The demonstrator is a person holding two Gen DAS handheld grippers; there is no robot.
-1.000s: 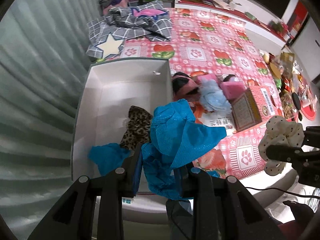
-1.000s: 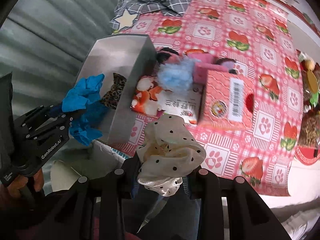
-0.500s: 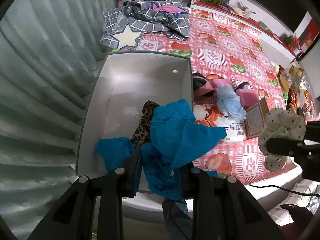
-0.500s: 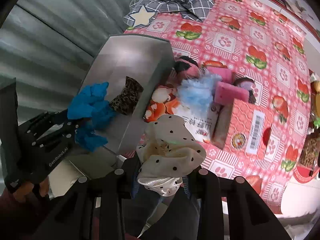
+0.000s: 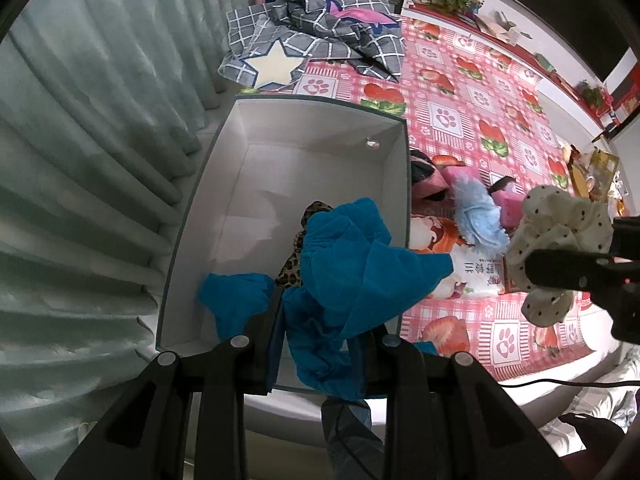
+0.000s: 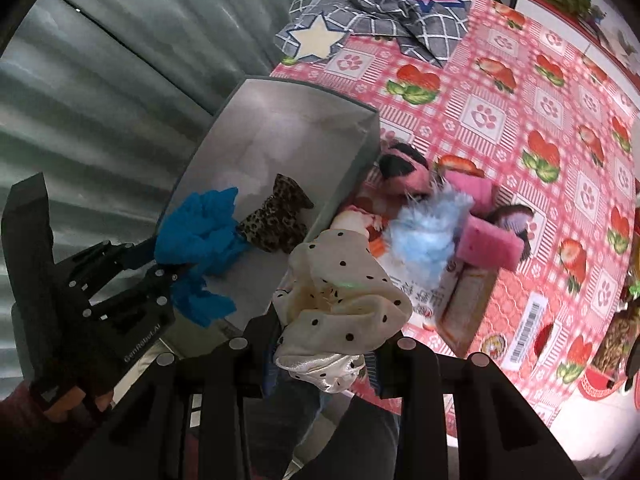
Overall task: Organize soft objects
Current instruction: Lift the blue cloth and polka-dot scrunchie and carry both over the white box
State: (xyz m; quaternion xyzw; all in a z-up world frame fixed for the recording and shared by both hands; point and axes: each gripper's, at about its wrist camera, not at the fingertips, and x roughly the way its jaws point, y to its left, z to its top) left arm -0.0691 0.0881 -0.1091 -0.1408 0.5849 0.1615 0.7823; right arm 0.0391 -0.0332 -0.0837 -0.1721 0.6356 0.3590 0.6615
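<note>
Your left gripper (image 5: 320, 344) clamps the blue cloth (image 5: 352, 280) over the white box's (image 5: 312, 128) near end; your right gripper (image 6: 324, 344) pinches the dotted scrunchie (image 6: 344, 300) just beside that box.

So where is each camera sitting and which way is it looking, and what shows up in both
Left wrist: rides the left tool, looks down into the white open box; its fingers clamp a crumpled blue cloth; right tool at right.
Right wrist: rides the right tool, gripping a cream polka-dot scrunchie, facing the strawberry tablecloth; left tool at left.
Shared: box, both cloths, leopard-print scrunchie.
</note>
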